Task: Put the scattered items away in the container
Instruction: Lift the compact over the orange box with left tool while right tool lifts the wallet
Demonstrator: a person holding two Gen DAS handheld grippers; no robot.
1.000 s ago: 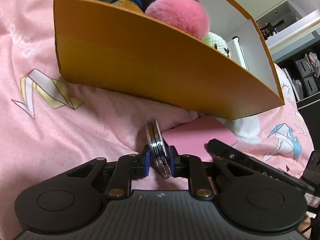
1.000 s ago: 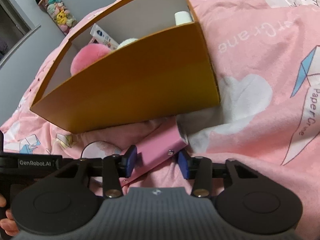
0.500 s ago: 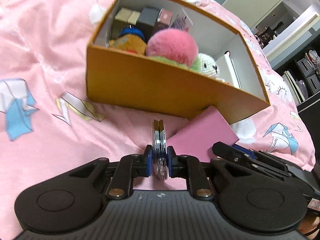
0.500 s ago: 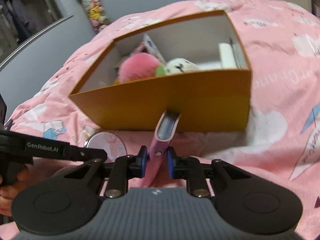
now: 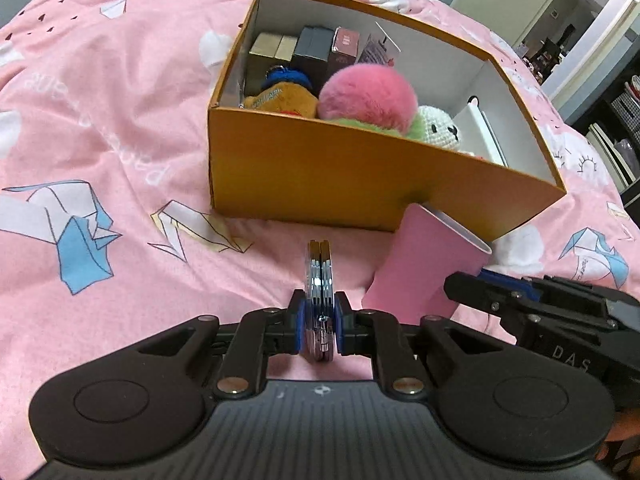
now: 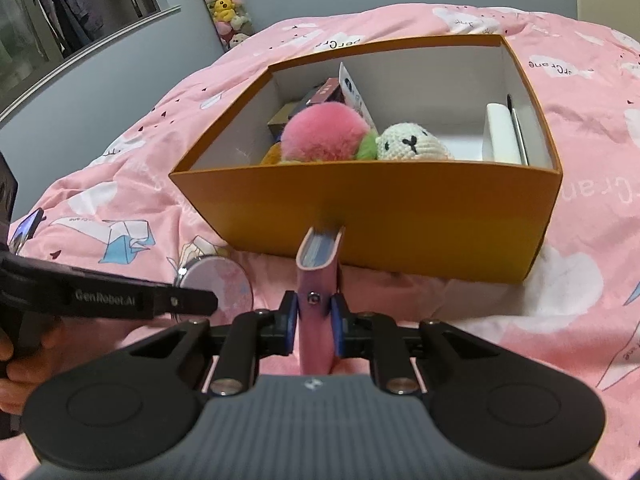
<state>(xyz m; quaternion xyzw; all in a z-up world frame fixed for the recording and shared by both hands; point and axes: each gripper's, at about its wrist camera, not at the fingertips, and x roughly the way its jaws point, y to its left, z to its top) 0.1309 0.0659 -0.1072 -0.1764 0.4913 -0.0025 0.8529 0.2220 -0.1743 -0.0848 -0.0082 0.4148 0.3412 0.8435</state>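
Your left tongs [image 5: 318, 322] are pressed together on a round mirror [image 5: 319, 280], held on edge so it stands upright between the pads. Your right tongs [image 6: 314, 320] have just been closing and now pinch a pink case [image 6: 318, 300] near its lower end, open top pointing at the box [image 6: 400, 220]. Both things hang clear of the bedspread [image 5: 120, 140], just short of the box's near wall and below its rim.

To do this well, lift each one above the rim before you go forward; the case's tip sits close to the wall and, I judge, would catch it. Bring them in one at a time, since the tongs are side by side and could knock together.

Inside, the pink pompom [image 5: 366, 94], the white crochet toy [image 6: 412, 142] and the brown plush [image 5: 280, 100] crowd the near side, small cartons [image 5: 312, 50] line the far end. Aim for the bare floor beside the white block [image 6: 502, 140]
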